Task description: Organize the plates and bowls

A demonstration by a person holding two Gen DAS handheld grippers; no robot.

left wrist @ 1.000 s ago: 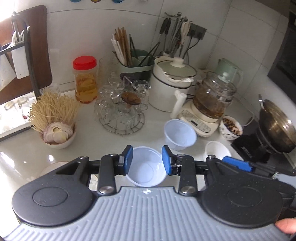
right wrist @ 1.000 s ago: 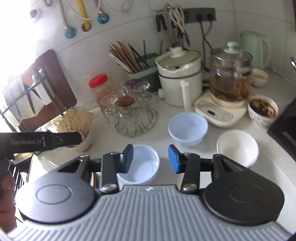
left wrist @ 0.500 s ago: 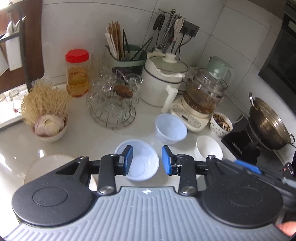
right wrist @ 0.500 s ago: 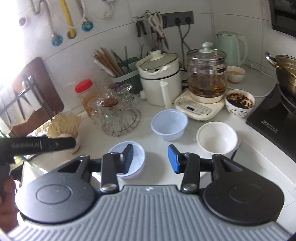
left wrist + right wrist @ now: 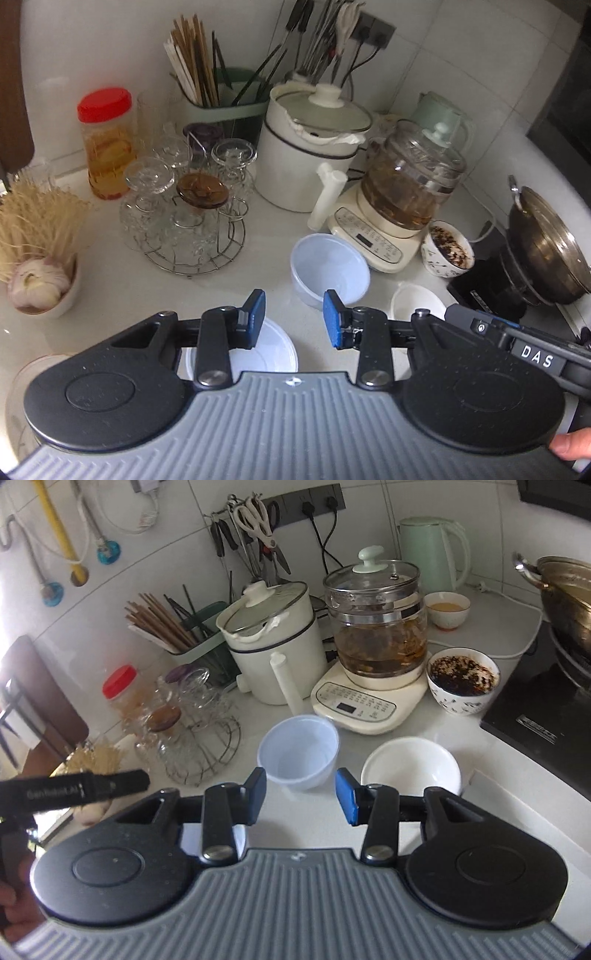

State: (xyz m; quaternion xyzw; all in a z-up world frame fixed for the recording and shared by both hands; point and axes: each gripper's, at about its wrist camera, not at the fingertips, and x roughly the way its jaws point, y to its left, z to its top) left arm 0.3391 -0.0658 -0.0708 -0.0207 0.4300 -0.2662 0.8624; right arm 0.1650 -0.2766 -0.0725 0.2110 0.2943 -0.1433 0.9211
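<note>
The biggest change is the framing — both cameras have pushed in toward the back of the table (image 5: 122, 280), and the clutter along the wall now fills the upper half of each view where a second ago it sat smaller and further off. The white pot (image 5: 314, 147) and the glass kettle (image 5: 410, 181) loom at centre and right of the left wrist view.

Next, the pale blue bowl (image 5: 299, 753) — it has slid down the frame and now sits at the centre of the right wrist view, just above the gap of the right gripper (image 5: 300, 797). That reads as the right hand lining up on it. The white bowl (image 5: 410, 768) is just beside it to the right, apart from it, with nothing inside.

The shallow blue bowl (image 5: 269, 354), which a second ago filled the gap between the left pads, has dropped to lower centre in the left wrist view, half hidden under the left gripper (image 5: 293, 319). A pale plate (image 5: 22, 373) peeks in at the lower left edge.

Both sets of jaws stand apart, unchanged, with nothing between them — no bowl is picked up yet. My read: stacking is barely begun, three bowls sit separately, and the deeper blue one looks like the next target.
</note>
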